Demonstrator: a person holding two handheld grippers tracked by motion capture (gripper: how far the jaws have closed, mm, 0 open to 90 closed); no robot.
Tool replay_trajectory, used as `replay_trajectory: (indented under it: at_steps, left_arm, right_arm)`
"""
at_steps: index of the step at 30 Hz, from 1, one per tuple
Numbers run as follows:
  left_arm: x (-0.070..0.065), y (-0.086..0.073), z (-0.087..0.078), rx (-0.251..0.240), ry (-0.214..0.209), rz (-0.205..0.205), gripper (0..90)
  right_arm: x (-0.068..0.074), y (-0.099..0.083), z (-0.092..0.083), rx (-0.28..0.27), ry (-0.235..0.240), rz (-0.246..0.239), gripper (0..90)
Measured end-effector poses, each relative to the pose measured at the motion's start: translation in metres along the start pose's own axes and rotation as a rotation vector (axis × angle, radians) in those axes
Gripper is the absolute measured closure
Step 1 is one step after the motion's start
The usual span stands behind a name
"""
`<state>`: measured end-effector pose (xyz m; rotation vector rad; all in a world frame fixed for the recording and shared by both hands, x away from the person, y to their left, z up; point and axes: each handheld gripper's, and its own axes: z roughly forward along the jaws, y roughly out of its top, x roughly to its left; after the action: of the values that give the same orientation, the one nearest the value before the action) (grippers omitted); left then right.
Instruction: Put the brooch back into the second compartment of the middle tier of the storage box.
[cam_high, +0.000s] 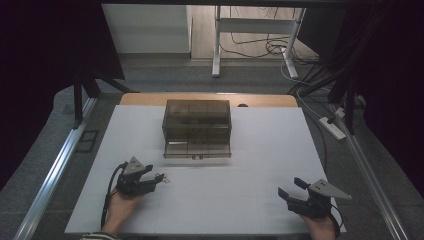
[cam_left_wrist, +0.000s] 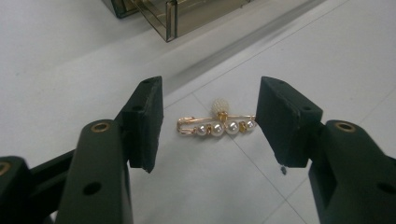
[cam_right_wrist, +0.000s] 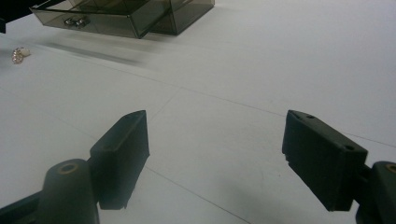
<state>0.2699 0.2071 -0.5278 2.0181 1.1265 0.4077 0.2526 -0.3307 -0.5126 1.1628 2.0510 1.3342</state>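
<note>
Left hand-held gripper (cam_left_wrist: 209, 122) in my view, jaws moderately wide, astride gold pearl brooch (cam_left_wrist: 216, 125) lying flat on white table (cam_high: 260, 200), pads clear of it. Smoked plastic drawer box (cam_high: 197, 127) beyond, bottom drawer (cam_high: 197, 149) pulled out toward me, bare surface between. Right hand-held gripper (cam_right_wrist: 215, 156) wide, holding nothing, near table's front right edge, well apart from brooch.

The left tongs (cam_high: 159, 176) and right tongs (cam_high: 287, 188) are black, each with two blocky, flat-faced jaws on arms set with brass-ringed screw holes. Each carries a grey three-cornered plate on top. A black cable trails from each. A striped cuff (cam_high: 95, 235) covers the left wrist.
</note>
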Motion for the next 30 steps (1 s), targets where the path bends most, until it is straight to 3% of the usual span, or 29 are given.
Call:
replay_trajectory:
  at_steps: [21,30]
  left_arm:
    - [-0.002,0.015,0.021,0.119,0.006,-0.047,59.1]
    - [-0.005,0.018,0.027,0.154,0.003,-0.034,66.1]
  right_arm:
    - [-0.001,0.000,0.000,0.002,0.004,0.005,22.7]
    - [-0.001,0.000,0.000,0.006,0.003,0.004,22.7]
